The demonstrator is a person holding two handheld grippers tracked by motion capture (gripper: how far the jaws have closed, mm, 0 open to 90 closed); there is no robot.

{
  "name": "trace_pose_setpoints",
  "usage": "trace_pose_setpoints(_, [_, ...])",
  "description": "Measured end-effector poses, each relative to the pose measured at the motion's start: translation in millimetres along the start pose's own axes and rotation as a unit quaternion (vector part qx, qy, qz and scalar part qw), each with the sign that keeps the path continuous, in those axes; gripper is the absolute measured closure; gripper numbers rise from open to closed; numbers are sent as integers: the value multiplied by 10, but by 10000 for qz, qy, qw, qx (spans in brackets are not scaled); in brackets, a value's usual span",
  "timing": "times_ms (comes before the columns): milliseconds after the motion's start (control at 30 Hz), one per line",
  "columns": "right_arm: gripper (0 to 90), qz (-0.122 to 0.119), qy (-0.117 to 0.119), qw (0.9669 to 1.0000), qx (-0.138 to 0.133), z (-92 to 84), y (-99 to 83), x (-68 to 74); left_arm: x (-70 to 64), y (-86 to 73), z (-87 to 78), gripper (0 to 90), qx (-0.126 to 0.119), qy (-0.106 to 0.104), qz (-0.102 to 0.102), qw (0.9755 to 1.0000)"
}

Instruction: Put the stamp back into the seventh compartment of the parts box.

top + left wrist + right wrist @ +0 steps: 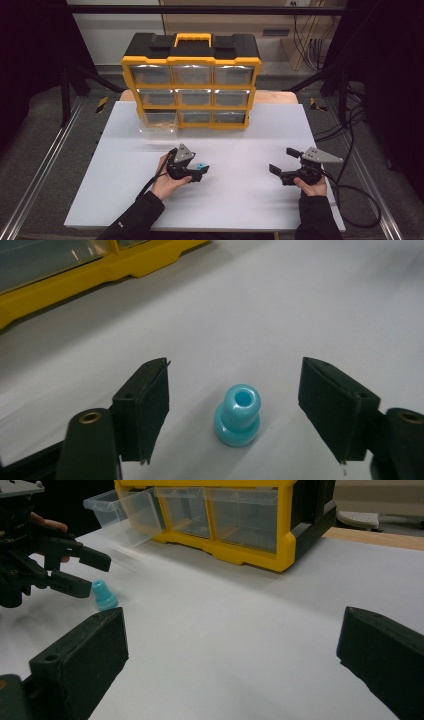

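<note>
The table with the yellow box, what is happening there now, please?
A person holds a gripper in each hand. The left gripper is set around a small blue piece standing upright on the white table; its jaws are open on either side, not touching it. The right gripper waits open, holding nothing. The bottom left drawer of the yellow organizer is pulled out.

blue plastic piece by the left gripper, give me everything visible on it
The blue piece is a small glossy turquoise part, plastic by its look: a wide round base flange, a narrower rounded neck and a hole in its top. It stands upright, base down, on the white table, in front of the yellow drawer cabinet. It sits between the jaws of the left gripper, with a gap on each side; neither pad touches it. Only the table is in contact.
</note>
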State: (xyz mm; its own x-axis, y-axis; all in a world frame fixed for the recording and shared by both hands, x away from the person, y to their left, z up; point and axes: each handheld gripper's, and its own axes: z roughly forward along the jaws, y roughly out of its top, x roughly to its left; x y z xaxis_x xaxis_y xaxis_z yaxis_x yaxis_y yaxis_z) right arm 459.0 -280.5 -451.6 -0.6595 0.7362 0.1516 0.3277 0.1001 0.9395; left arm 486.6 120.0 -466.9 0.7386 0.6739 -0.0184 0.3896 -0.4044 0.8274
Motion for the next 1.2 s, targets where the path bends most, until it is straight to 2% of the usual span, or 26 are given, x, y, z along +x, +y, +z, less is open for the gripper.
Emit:
trace_pose_setpoints(300, [7, 1, -3, 10000, -5, -2, 1, 0, -10, -10, 15, 376, 69, 41, 30, 10000])
trace_pose_setpoints(667, [7, -11, -3, 10000, -19, -4, 1, -2, -35, -22, 32, 526, 126, -8, 18, 9999])
trace_pose_setpoints(1200, [7, -9, 1, 10000, -19, -3, 1, 0, -55, -38, 49, 634, 255, 70, 83, 9996])
